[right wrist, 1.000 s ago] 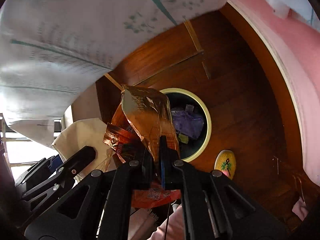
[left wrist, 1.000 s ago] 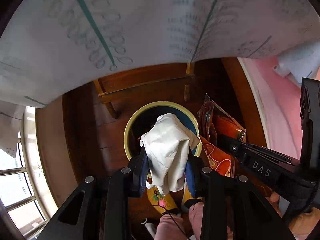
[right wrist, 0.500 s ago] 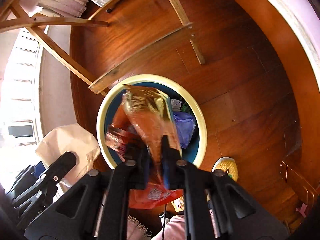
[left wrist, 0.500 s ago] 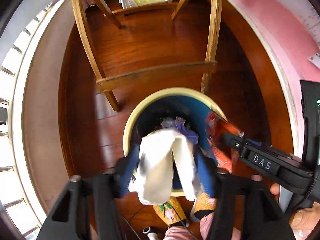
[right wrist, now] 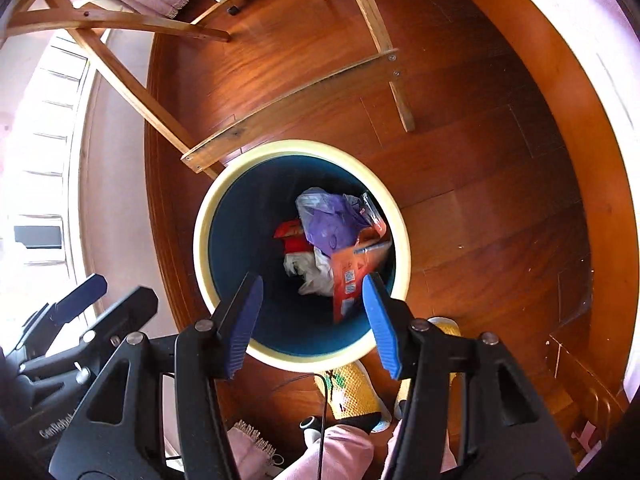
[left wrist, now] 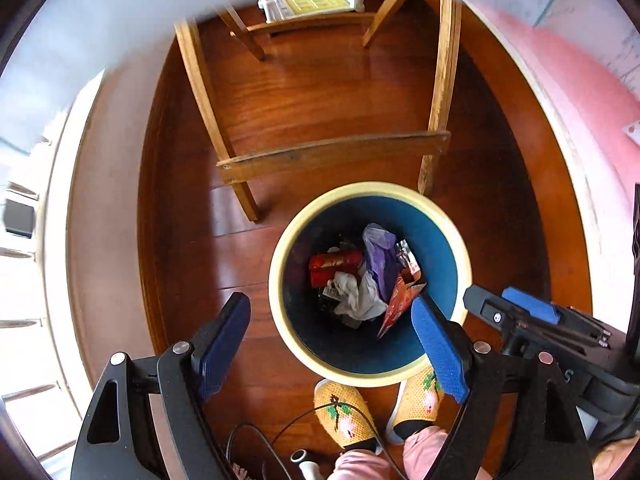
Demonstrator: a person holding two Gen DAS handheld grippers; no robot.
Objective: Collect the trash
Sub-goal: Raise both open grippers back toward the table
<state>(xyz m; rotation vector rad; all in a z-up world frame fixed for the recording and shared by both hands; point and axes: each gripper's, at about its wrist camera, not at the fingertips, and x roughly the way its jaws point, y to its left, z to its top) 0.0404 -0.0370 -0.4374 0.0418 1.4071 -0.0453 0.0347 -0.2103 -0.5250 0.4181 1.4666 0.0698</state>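
Above the bin [left wrist: 370,200], both the left gripper [left wrist: 328,344] and the right gripper [right wrist: 314,320] hung spread wide and empty. The white tissue [left wrist: 358,294] and orange wrapper [right wrist: 352,276] lay inside among other rubbish. Lifting both grippers straight up would likely clear the rim cleanly. The wrapper stood on end against the near wall, long axis nearly upright.

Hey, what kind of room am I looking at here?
Most likely a room in a home: a polished wooden floor, a wooden chair frame standing on it, a round waste bin holding wrappers, and someone's knitted yellow slippers.
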